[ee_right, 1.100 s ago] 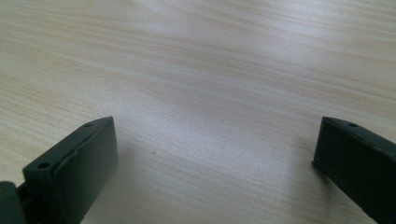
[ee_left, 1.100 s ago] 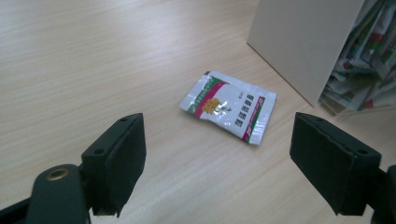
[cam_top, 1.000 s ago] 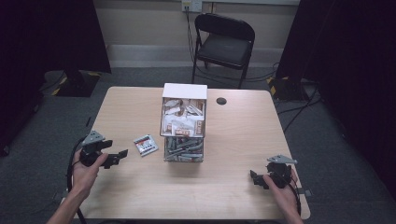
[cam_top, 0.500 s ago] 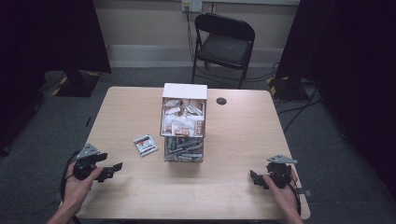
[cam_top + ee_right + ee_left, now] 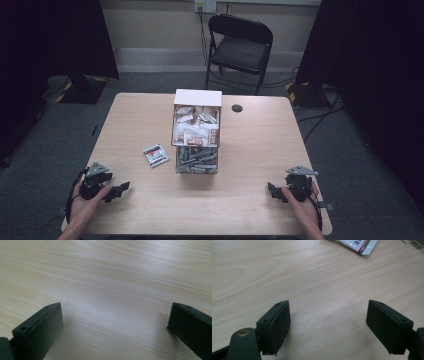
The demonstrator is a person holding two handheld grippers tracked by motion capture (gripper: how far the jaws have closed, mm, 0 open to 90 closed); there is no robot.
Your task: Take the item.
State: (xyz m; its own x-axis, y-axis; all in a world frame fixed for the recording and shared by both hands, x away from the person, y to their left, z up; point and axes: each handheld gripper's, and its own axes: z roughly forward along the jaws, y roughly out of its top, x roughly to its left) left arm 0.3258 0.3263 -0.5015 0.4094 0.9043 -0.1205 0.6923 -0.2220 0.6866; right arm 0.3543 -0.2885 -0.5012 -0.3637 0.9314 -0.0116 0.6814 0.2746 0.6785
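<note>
From the high view, your left gripper [image 5: 116, 191] sits low at the near left corner of the wooden table [image 5: 260, 150], held in your left hand [image 5: 85, 205], and your right gripper [image 5: 272, 190] sits at the near right corner in your right hand [image 5: 302, 202]; both point inward toward the middle. A clear two-tier box [image 5: 196, 132] stands at the table's centre, its upper tier full of pale sachets and its lower tier holding grey ones. A single packet [image 5: 156, 154] lies flat on the wood just left of the box, well apart from both grippers. A small black disc [image 5: 237, 108] rests near the far edge, and a folding chair [image 5: 240, 47] stands beyond the table. In your left gripper view, the jaws stand wide apart over bare wood, with the packet [image 5: 358, 243] at the top edge, clear of them. In your right gripper view, the jaws are likewise spread wide, with nothing but table grain between them.
</note>
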